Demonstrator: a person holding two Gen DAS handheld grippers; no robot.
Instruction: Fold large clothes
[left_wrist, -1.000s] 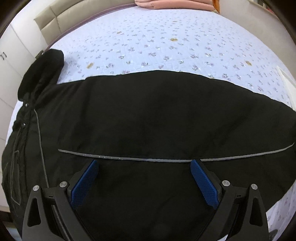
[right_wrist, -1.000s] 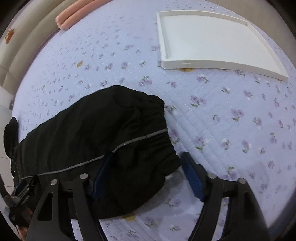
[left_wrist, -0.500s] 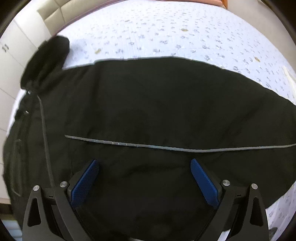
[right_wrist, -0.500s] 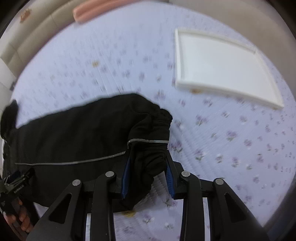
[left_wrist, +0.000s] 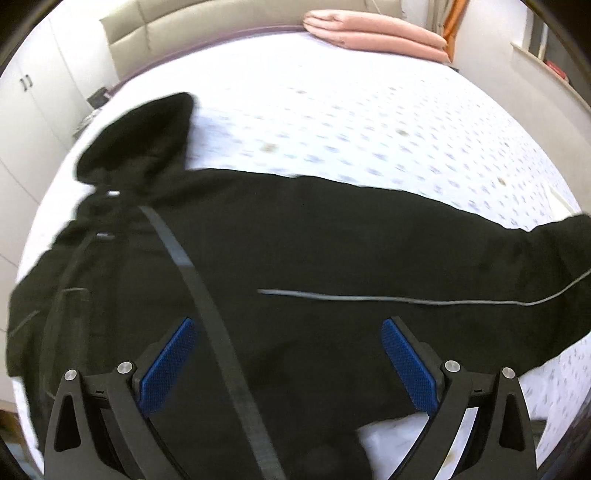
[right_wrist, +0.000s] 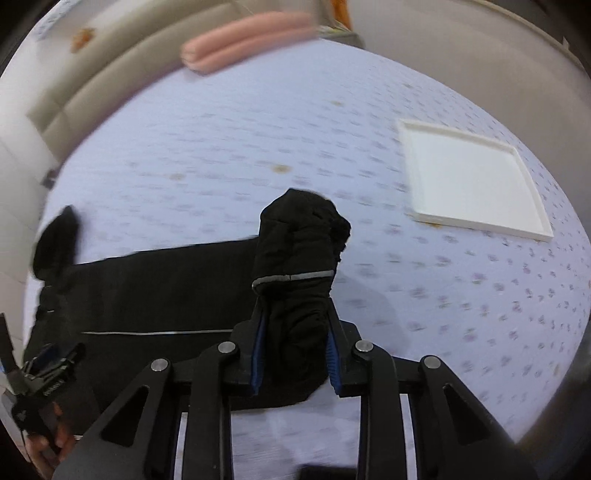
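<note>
A quilted bedspread (right_wrist: 229, 155), pale lilac with small purple flower sprigs, fills both wrist views, its padded beige headboard (left_wrist: 207, 26) curving along the top toward 11 o'clock. Across the bedspread lies the task's garment, a black jacket (left_wrist: 295, 251) of matte, slightly crinkled fabric, stretched from 9 to 3 o'clock in the left wrist view. A thin grey reflective piping (left_wrist: 424, 301) runs lengthwise along it, and its rounded hood (left_wrist: 140, 140) flops toward 10 o'clock. At 2 o'clock in the right wrist view sits a flat, square white tray (right_wrist: 469, 181) with a low raised rim, well apart from the jacket. Two smooth pink rolls (left_wrist: 373, 37) lie side by side at the far edge near 12 o'clock. The jacket's sleeve (right_wrist: 295, 280), gathered at its elastic cuff and banded with the same piping, stands bunched upright between the right gripper's (right_wrist: 293, 354) blue ribbed pads; those jaws are closing on it and pinch the fabric. The left gripper (left_wrist: 291, 354) hangs over the jacket's body at 6 o'clock, jaws spread wide, its textured blue pads (left_wrist: 168, 363) gripping nothing. A hand (right_wrist: 48, 443) shows at 8 o'clock in the right wrist view.
</note>
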